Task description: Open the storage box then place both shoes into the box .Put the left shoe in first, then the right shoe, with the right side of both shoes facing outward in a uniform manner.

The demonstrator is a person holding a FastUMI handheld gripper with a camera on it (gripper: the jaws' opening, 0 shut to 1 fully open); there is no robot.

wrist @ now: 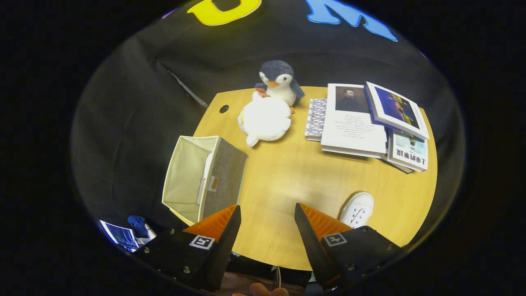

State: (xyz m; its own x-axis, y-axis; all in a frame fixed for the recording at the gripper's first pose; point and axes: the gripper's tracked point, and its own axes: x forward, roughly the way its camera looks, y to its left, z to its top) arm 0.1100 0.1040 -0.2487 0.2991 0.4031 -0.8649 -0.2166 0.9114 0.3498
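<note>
Wooden bench (287,181) holds open storage box (197,176), something white inside, unclear. White shoe (357,209) beside right finger, not yet boxed. Tool (267,224) apart, holding nothing.

- Overhead light falls evenly on the wooden table (287,172), leaving a soft pale sheen at its centre.
- Fisheye curvature bends the table's rim; focus stays sharp mid-scene.
- The surrounding cloth wall sinks into dimness.
</note>
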